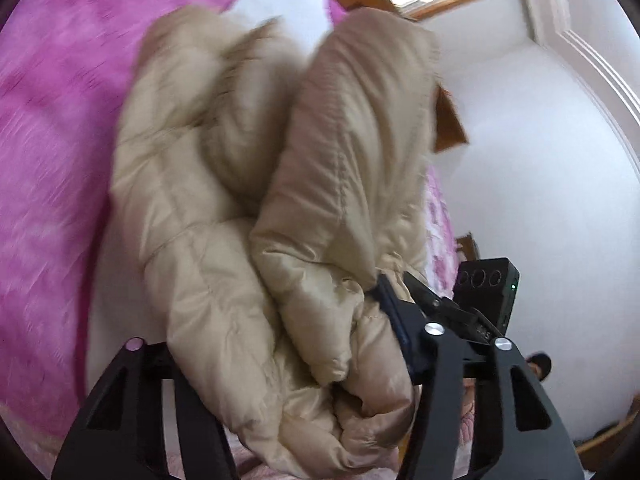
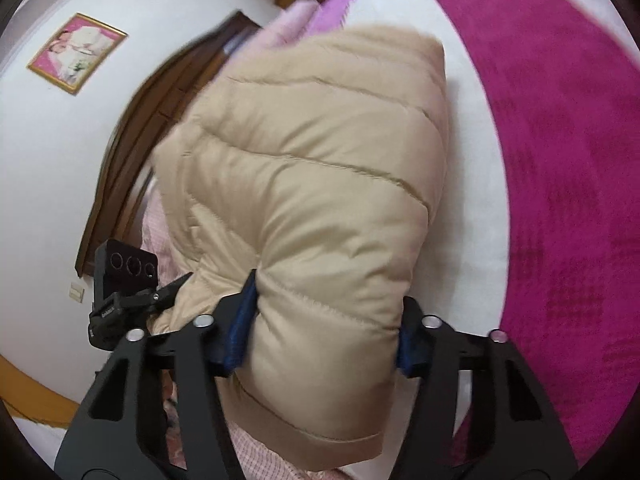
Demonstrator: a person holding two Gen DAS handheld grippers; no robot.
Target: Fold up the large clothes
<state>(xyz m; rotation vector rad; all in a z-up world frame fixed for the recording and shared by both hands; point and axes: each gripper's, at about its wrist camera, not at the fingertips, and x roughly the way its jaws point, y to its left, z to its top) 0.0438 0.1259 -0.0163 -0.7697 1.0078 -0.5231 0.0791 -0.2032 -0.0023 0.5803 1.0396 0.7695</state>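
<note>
Your right gripper [image 2: 320, 328] pinches a thick fold of the beige puffer jacket [image 2: 312, 184], pads pressing in. Your left gripper [image 1: 276, 344] straddles the bunched jacket [image 1: 240, 184]; grip unclear. Jacket lies on the pink-and-white bed [image 1: 52, 160].

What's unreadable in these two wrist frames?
- Left wrist view: left gripper fingertips, buried under the beige puffer jacket; grip unconfirmed.
- Left wrist view: jacket's fur-trimmed hood, motion-blurred.
- Right wrist view: jacket's far side, hidden by its own bulk clamped in the right gripper.
- Right wrist view: framed picture, too small.
</note>
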